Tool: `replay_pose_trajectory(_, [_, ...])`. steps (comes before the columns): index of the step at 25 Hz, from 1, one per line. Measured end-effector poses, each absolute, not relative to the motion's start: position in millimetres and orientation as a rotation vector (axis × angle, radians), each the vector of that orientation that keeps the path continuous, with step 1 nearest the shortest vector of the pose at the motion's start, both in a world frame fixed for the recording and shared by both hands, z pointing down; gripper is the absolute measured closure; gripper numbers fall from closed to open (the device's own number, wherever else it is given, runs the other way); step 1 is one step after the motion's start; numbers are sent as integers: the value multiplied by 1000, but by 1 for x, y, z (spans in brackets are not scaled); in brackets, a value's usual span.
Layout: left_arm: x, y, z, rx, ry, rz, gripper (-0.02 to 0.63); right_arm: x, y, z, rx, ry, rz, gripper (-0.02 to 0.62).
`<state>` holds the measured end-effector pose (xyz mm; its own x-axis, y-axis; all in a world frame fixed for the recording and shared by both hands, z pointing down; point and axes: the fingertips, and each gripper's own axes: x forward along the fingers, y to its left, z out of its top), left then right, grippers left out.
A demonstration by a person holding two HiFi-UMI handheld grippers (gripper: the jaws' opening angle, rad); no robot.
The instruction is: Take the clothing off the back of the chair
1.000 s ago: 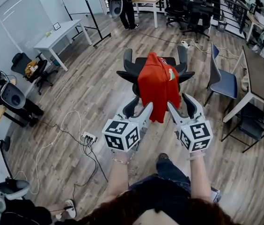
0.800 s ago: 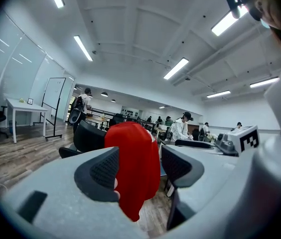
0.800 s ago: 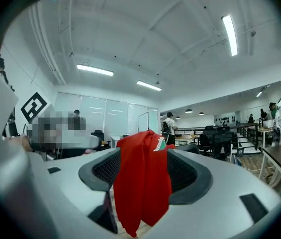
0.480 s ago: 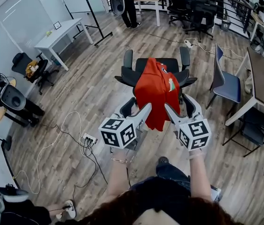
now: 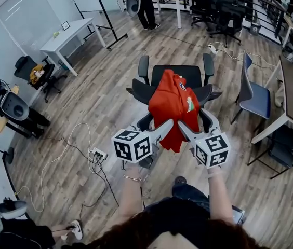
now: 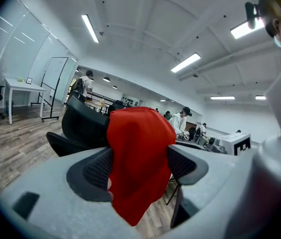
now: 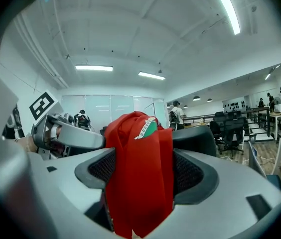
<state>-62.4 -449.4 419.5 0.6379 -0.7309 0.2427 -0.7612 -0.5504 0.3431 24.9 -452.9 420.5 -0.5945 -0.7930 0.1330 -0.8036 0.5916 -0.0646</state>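
Soft matt red cloth garment [image 5: 173, 108], black chair [image 5: 159, 71] — perhaps plastic — on smooth wood-look floor [image 5: 100, 97].

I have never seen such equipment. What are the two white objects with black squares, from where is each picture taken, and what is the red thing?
There is no robot here. A person holds two hand tools, each with two jaws; the marker cube with black squares is part of each tool. The wide picture comes from a camera on the person's head, looking down at a black office chair on a wooden floor. A red garment hangs over the chair's back. The other two pictures come from cameras riding on the tools and looking along their jaws. There, the left gripper and the right gripper each have the red cloth between their pads, touching both sides, so both seem to grip it.
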Motion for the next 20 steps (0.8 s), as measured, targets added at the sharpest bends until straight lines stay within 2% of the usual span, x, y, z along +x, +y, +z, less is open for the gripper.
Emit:
replay_pose_trajectory(4, [-53,-456,420,2447,-1140,93,264,19,-460,421,1344,-2738,192,279])
replay_pose_trajectory(9, [-46,-456,420,2464,-1117,101,346,15,-463,424,1288,-2752,195,289])
replay_pose_trajectory(13, [-44,-452,419,2510,-1123,144,417,2,-457,425,1227,-2765,169,398])
replay_pose_trajectory(16, [-41,-448,423,2534,-1136,166,473,-1,-454,429,1204,-2784,193,436])
replay_pose_trajectory(20, [-37,-444,421,2544,-1120,169,495,0,-449,428,1174,-2798,197,471])
